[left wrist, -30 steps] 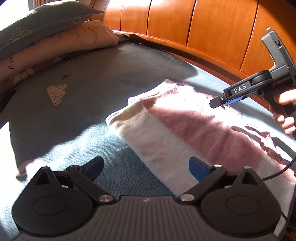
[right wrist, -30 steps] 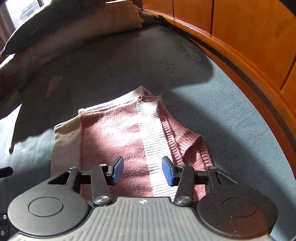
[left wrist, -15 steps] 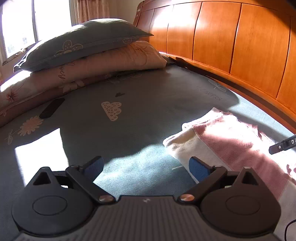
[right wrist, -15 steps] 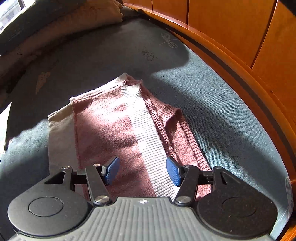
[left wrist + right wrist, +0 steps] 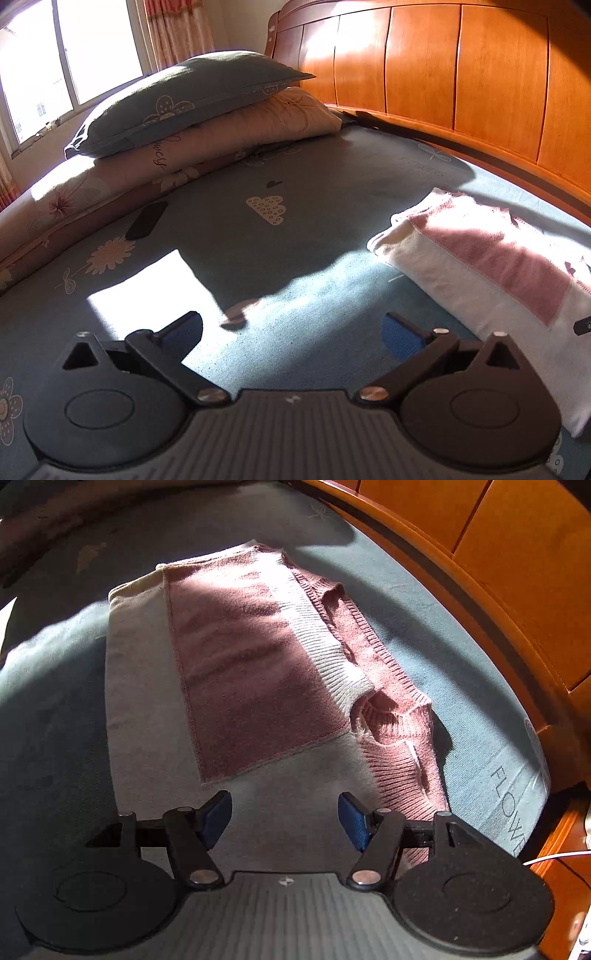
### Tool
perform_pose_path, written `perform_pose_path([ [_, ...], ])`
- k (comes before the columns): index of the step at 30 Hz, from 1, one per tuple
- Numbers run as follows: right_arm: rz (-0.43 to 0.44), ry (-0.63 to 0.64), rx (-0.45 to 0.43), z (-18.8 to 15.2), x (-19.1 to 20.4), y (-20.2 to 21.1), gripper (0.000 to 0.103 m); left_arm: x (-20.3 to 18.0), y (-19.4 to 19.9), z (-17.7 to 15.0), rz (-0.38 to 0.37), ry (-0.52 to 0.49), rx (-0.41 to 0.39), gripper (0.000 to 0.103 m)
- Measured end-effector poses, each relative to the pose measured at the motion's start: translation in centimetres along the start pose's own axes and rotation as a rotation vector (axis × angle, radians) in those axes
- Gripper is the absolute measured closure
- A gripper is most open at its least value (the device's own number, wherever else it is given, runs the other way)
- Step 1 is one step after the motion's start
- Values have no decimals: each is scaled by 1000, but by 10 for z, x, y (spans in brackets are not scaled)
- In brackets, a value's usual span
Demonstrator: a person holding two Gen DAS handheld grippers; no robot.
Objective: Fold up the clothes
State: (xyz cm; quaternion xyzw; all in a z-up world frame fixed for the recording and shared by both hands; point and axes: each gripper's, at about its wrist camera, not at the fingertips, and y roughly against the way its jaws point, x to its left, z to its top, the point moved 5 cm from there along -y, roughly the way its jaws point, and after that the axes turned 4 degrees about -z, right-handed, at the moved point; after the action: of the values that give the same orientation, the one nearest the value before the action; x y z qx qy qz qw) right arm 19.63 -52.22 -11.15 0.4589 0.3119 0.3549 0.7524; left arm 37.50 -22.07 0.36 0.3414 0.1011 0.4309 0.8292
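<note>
In the right wrist view, the right gripper points down at the bed, and its blue-padded jaws have just been opening; they now stand apart with nothing between them, above the near cream part of the folded sweater. The sweater lies flat on the blue-grey bedsheet, a pink panel on top of the cream one, with a white ribbed band and a pink ribbed collar on its right side. Just right of the sweater, near the bed corner, the sheet has grey printed letters that read "FLOW", the rest being cut off by the edge.

In the left wrist view, the left gripper hangs over bare sheet, its jaws wide apart and empty, and the sweater is to its right, apart from it. Farther on the sheet there are a cloud print and the word "FLOWERS". Beyond lie a dark flat object and two stacked pillows; the lower pink one carries cursive writing that cannot be read fully. Behind stands the wooden headboard.
</note>
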Motion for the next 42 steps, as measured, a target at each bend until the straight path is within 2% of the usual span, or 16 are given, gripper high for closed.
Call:
perform_pose_path([
  [4,-66,-73,154,-40,-5,-9,34,22,34,10,-35,7,-21,1],
  [5,-82,-88,163,-42,-4,-3,35,28,44,14,-40,4,-27,1],
  [7,-84,-119,138,-34,1,25,35,41,67,26,-36,-4,-45,1],
  [9,-34,-127,98,-17,15,63,34,57,92,39,-25,9,-51,1],
  [11,10,-80,82,1,36,99,22,70,115,48,-17,29,-47,1],
  [14,61,21,52,22,72,149,18,86,145,56,-2,69,-18,1],
  [16,73,75,23,30,91,179,14,97,165,57,54,114,-17,1],
  [18,77,142,-22,37,109,208,2,105,185,59,111,150,-34,1],
  [19,80,176,-45,40,117,221,0,108,195,60,139,162,-40,1],
  [23,133,299,-186,52,137,271,0,110,230,67,200,237,-74,1],
  [25,187,345,-220,55,141,286,0,108,242,69,213,295,-71,1],
  [27,245,387,-235,57,145,298,0,102,245,68,208,358,-23,1],
  [29,301,403,-201,60,146,304,0,94,247,63,199,443,47,1],
  [33,378,327,-150,66,141,323,0,75,253,50,229,553,171,1],
  [37,363,333,-82,73,136,330,0,61,260,33,229,639,265,0],
  [42,321,385,-71,63,129,330,0,54,267,14,268,691,369,1],
])
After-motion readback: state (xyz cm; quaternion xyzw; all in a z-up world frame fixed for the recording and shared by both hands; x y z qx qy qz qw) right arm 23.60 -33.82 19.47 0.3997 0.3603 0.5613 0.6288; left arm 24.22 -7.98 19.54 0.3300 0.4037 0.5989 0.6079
